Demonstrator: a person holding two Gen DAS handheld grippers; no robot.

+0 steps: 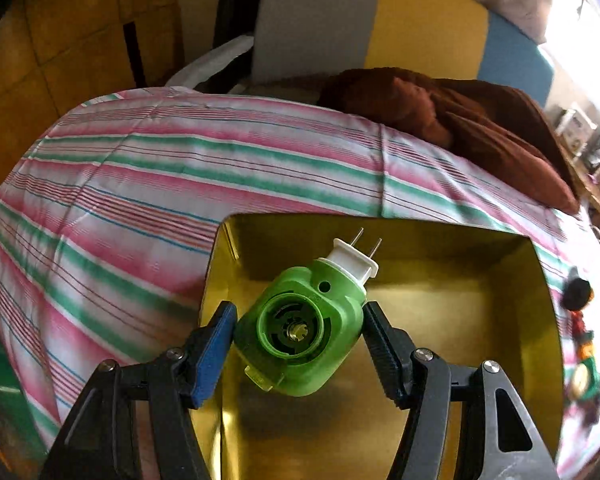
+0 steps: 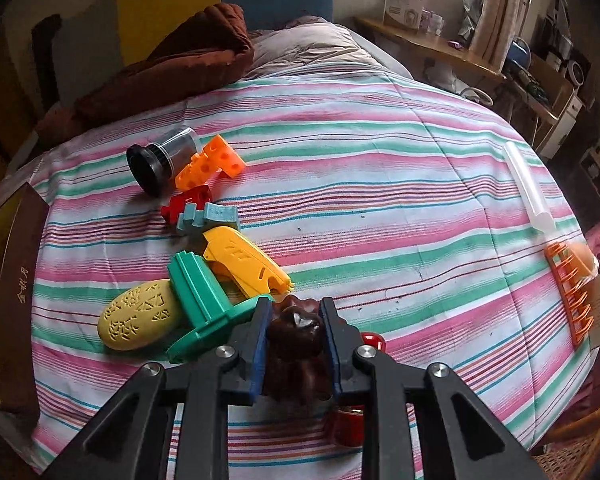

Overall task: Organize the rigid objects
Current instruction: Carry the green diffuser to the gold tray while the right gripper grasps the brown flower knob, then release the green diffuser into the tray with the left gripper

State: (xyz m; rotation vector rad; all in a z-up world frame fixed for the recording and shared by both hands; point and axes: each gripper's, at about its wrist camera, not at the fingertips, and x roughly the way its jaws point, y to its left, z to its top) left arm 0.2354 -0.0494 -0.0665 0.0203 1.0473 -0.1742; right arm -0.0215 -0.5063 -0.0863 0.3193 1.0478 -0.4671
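Above the gold box (image 1: 540, 280), my left jaws pinch the green plug-in (image 1: 300, 320) for drop-off; right jaws clamp a brown figurine (image 2: 296, 332).

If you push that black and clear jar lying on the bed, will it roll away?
Probably a little: the jar is round and lies on its side. The orange block beside it and the soft striped bedcover would likely stop it soon.
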